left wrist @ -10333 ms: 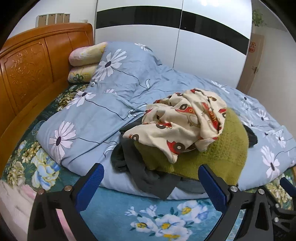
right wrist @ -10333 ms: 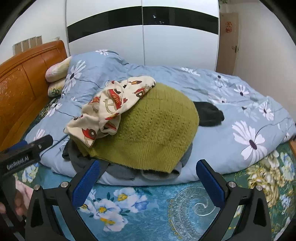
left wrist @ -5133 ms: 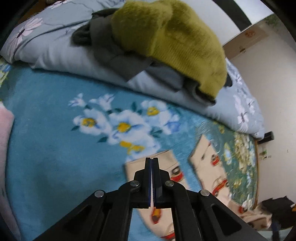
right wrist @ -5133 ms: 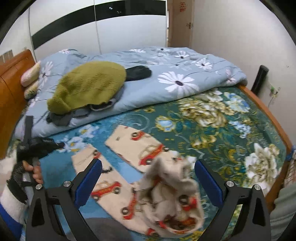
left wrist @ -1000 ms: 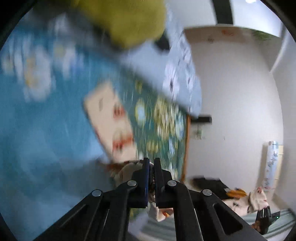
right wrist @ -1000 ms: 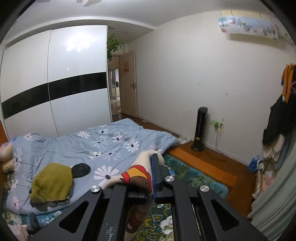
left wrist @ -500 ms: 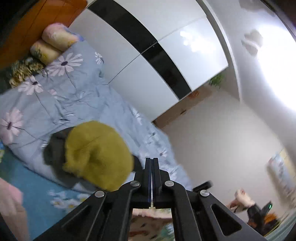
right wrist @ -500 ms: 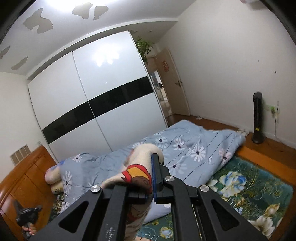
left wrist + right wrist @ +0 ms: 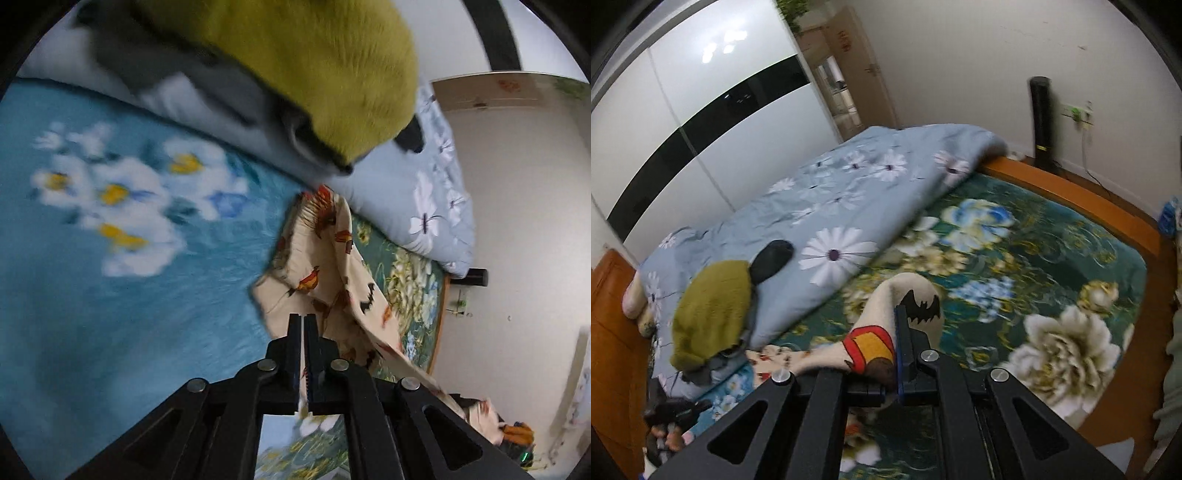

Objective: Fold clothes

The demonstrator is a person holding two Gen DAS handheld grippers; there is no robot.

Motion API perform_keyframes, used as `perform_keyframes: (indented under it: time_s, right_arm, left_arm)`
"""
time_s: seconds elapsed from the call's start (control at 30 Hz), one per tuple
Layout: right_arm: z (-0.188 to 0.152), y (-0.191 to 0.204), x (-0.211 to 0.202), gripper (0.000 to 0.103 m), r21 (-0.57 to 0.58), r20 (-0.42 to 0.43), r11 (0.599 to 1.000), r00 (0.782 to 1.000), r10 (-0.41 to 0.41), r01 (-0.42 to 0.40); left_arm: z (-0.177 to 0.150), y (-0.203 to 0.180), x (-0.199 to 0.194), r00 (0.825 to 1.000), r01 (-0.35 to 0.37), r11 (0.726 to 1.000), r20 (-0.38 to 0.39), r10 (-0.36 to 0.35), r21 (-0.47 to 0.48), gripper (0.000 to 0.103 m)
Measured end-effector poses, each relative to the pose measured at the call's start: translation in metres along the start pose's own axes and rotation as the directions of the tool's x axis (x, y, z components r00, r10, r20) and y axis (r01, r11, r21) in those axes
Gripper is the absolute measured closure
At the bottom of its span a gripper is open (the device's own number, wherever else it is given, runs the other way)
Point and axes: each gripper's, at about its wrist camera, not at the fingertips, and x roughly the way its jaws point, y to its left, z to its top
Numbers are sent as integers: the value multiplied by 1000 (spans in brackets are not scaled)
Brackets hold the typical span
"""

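Both grippers, left gripper (image 9: 303, 360) and right gripper (image 9: 899, 354), are clamped on the cream car-print cotton garment (image 9: 325, 258), stretched toward twelve o'clock over the floral bed (image 9: 1015, 266); even tension should be kept.

No readable text, labels or numbers in either view. Red decoration on the door (image 9: 846, 37), upper middle of the right wrist frame, too blurred to read.
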Motion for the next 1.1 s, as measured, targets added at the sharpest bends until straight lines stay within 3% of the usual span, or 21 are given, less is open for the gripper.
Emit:
perform_keyframes:
  time_s: [0.1, 0.17, 0.37, 0.43, 0.5, 0.53, 0.57, 0.6, 0.63, 0.8, 0.9, 1.0, 1.03, 1.1]
  right_arm:
    - [-14, -37, 0, 99, 38, -11, 998, 999, -43, 43]
    - [-26, -57, 0, 99, 67, -30, 996, 997, -65, 67]
    - [-58, -90, -5, 99, 120, -73, 988, 993, -94, 102]
    - [-66, -93, -13, 99, 129, -70, 986, 993, -93, 102]
    - [-73, -96, -18, 99, 147, -70, 985, 994, -86, 95]
    - [-75, -98, -19, 99, 158, -75, 983, 994, -81, 92]
    - [-77, -98, -21, 99, 163, -80, 982, 994, -80, 92]
    - [-78, -96, -22, 99, 160, -84, 982, 993, -83, 95]
    - [-79, -95, -23, 99, 158, -88, 983, 992, -85, 99]
    - [-71, -76, -26, 99, 124, -87, 988, 993, -79, 89]
    - [-53, -53, -19, 99, 98, -79, 994, 996, -46, 54]
    - [-22, -10, -9, 99, 58, -55, 998, 998, 17, -14]
    - [-10, 4, -10, 99, 49, -34, 998, 999, 43, -41]
    - [20, 37, -18, 99, 33, 32, 992, 992, 125, -126]
  left_arm:
    - [18, -28, 35, 1000, 11, 1000, 19, -11, 1, 57]
    - [29, -41, 60, 1000, 6, 1000, 17, -6, -2, 56]
    - [49, -56, 122, 992, -107, 993, -70, 102, -59, 56]
    - [48, -68, 138, 969, -229, 973, -91, 229, 18, 56]
    - [45, -74, 145, 947, -303, 951, -91, 308, 61, 62]
    - [43, -75, 146, 941, -322, 945, -89, 327, 64, 68]
    - [42, -76, 148, 934, -341, 938, -88, 346, 66, 86]
    - [40, -77, 150, 927, -360, 930, -86, 365, 69, 93]
    - [37, -79, 146, 928, -360, 930, -70, 365, 72, 94]
    - [35, -90, 90, 970, -245, 965, 11, 245, 95, 96]
    - [51, -105, 17, 986, -137, 986, 108, 127, 91, 97]
    - [65, -124, -74, 969, -36, 990, 247, 2, 133, 97]
    - [63, -127, -108, 954, 6, 987, 294, -54, 164, 97]
    - [56, -129, -180, 909, 87, 968, 379, -175, 237, 97]
